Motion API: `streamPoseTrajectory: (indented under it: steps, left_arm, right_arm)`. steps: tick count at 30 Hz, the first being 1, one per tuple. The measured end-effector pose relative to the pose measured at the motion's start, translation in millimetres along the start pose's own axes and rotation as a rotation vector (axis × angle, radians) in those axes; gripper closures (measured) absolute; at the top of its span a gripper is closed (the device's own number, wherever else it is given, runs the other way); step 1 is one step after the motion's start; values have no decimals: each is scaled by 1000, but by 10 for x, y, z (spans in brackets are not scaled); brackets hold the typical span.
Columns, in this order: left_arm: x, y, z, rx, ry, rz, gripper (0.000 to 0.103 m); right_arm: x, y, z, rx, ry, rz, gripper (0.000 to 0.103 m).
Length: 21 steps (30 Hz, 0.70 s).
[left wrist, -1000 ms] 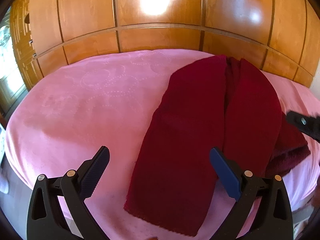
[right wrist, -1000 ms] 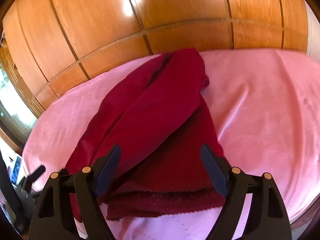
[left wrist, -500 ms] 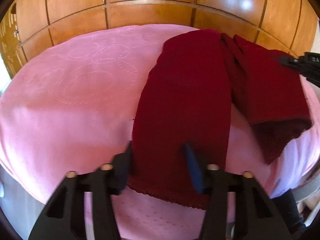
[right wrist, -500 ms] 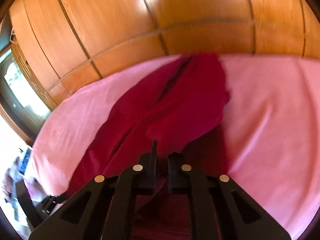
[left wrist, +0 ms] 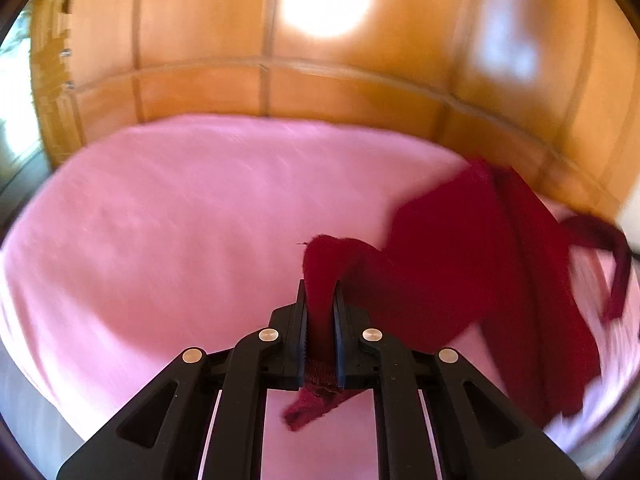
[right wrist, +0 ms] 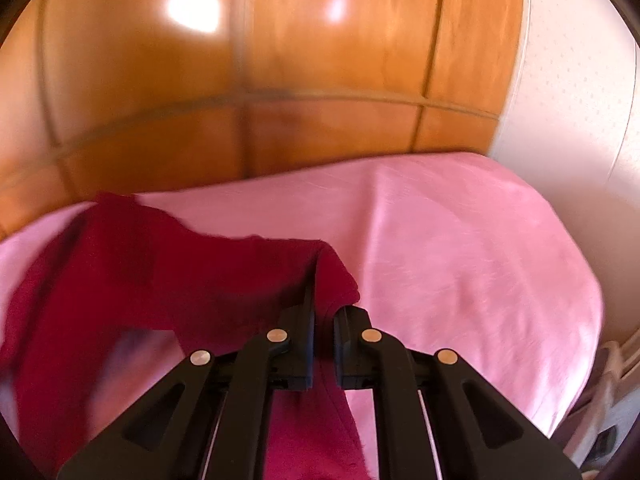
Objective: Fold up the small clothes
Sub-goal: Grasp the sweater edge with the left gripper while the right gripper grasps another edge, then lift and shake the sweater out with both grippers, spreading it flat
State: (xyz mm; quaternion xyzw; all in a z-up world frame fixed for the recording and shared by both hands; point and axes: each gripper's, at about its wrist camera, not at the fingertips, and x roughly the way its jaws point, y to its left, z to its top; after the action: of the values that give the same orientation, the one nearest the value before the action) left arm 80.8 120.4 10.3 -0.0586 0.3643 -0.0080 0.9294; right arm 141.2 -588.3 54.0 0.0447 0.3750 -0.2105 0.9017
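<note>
A dark red pair of small trousers (left wrist: 472,264) lies on the pink bedcover (left wrist: 180,220). My left gripper (left wrist: 319,292) is shut on the hem of one leg, and the cloth bunches up between the fingers and trails off to the right. In the right wrist view my right gripper (right wrist: 325,304) is shut on the other leg's end of the red trousers (right wrist: 132,264), which stretch away to the left, lifted a little off the pink bedcover (right wrist: 460,264). Both views are blurred by motion.
A glossy wooden panelled wall (left wrist: 320,60) stands right behind the bed. A white wall (right wrist: 572,100) stands at the bed's right end. The bed's edge curves near on both sides, with a window at the far left (left wrist: 12,92).
Both grippers were open above the flat trousers a second ago. They came down, shut on the two leg ends, and now lift and pull the cloth up and forward.
</note>
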Motion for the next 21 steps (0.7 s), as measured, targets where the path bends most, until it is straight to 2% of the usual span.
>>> streamPoseTrajectory:
  steps: [4, 6, 8, 9, 10, 11, 12, 13, 14, 15, 16, 18, 19, 21]
  left_arm:
    - [220, 382, 556, -124, -46, 124, 94]
    - [362, 520, 773, -189, -47, 176, 93]
    - [514, 611, 973, -234, -39, 215, 91]
    - [545, 620, 1030, -241, -43, 224, 78]
    - [556, 618, 1073, -238, -50, 243, 62]
    - [548, 579, 1099, -226, -68, 262, 40]
    - [547, 556, 1125, -214, -91, 265, 25]
    - [511, 504, 1112, -197, -125, 264, 23]
    - [503, 450, 1085, -184, -126, 258, 23]
    - [516, 412, 1060, -174, -109, 237, 23]
    - [493, 341, 962, -164, -86, 186, 23]
    - [448, 190, 745, -155, -59, 62, 23]
    - [447, 60, 576, -137, -23, -16, 25]
    - [458, -160, 281, -113, 52, -140, 36]
  right_arm:
    - [418, 8, 142, -16, 47, -102, 97]
    - [566, -40, 169, 5, 87, -80, 96]
    - [572, -8, 162, -4, 96, -72, 90]
    - [511, 0, 142, -9, 88, -61, 86]
    - [442, 44, 144, -5, 85, -40, 73]
    - [370, 44, 122, 1, 77, -16, 44]
    - [259, 48, 93, 0, 58, -11, 25]
    - [106, 53, 61, -19, 3, -26, 10]
    - [0, 57, 18, -41, -24, -39, 12]
    - [-99, 50, -14, -52, -24, -40, 12]
    - [-231, 25, -80, -24, -3, 20, 12]
    - [-417, 29, -221, 33, 54, 213, 16]
    - [-543, 88, -347, 54, 91, 326, 22]
    - [-718, 237, -559, 65, 139, 465, 31]
